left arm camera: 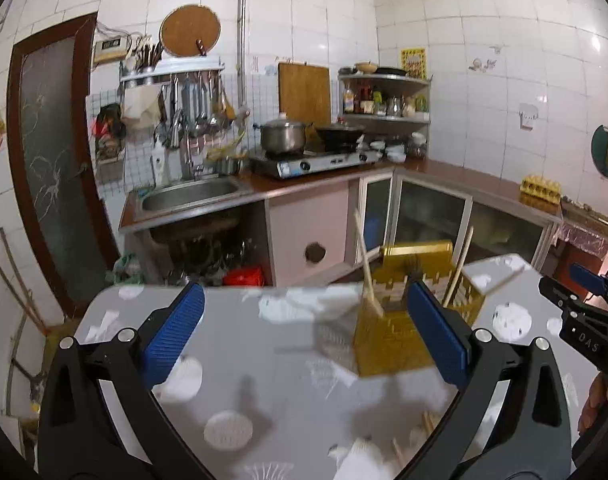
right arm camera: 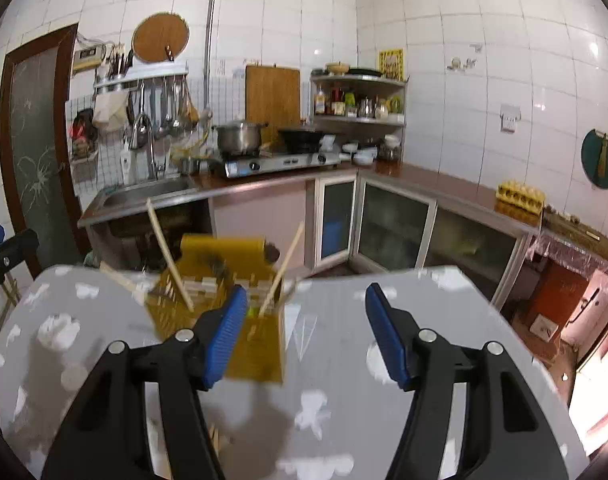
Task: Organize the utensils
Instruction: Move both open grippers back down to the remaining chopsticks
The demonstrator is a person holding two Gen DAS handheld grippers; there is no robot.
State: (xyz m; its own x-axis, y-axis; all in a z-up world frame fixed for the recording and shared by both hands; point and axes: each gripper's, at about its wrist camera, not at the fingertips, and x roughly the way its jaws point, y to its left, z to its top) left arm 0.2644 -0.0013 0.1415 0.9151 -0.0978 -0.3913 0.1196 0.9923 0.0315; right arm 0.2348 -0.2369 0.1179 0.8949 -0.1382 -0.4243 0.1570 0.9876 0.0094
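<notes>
Left gripper (left arm camera: 304,336) gaped fully, empty, right gripper (right arm camera: 305,336) stood part-open, empty, both short of the yellow slotted utensil holder (left arm camera: 399,320) on the grey patterned table (left arm camera: 240,360), whose light, stiff, slippery chopsticks (left arm camera: 365,264) seemed best pinched mid-shaft, tiled kitchen counter (left arm camera: 463,184) behind.

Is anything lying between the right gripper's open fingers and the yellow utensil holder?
No. In the right wrist view the right gripper sits just right of the yellow utensil holder, whose side its left finger overlaps. Between the fingers, only bare tablecloth shows.
</notes>
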